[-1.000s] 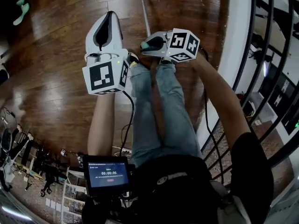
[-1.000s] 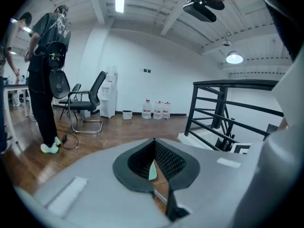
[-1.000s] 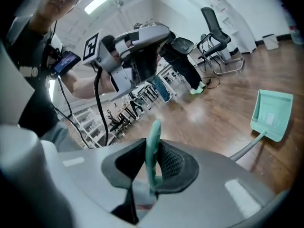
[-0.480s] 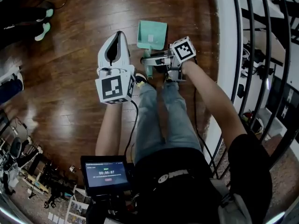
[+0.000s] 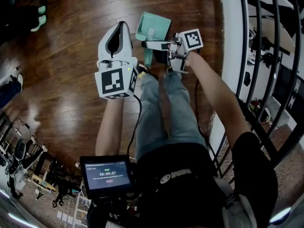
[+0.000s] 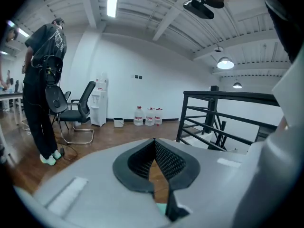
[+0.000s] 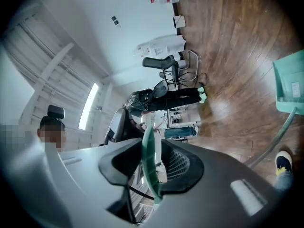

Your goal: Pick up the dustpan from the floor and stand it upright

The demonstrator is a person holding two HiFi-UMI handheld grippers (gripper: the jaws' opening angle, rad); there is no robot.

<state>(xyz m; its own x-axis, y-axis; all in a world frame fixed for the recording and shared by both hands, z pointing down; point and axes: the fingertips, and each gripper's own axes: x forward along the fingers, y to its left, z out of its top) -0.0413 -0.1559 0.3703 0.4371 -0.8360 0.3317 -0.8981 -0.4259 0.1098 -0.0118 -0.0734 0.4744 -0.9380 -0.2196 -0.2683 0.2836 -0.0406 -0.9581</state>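
Far left it's all glossy dark wood floor (image 5: 61, 80), long planks with glare on them. Next comes the left gripper (image 5: 118, 30), a smooth white plastic shell with ribbed black rubber pads. Its own view shows those pads pinched together at the tips with nothing in there, just a sliver of floor showing through the V behind them. Next over is the dustpan (image 5: 153, 25), mint-green plastic. It has a squarish scoop with raised side walls, sitting low over the boards just ahead of the person's shoes, though I can't tell if it actually touches down. Its slim handle (image 5: 148, 56) runs from the scoop to the right gripper (image 5: 146, 44). That one's jaws are opening. The thin green end of the handle stands between the meshy pads, with a gap visible beside it, so they're not squeezing it. On the far right there's a white ledge and a black metal railing (image 5: 266, 56) with round bars.
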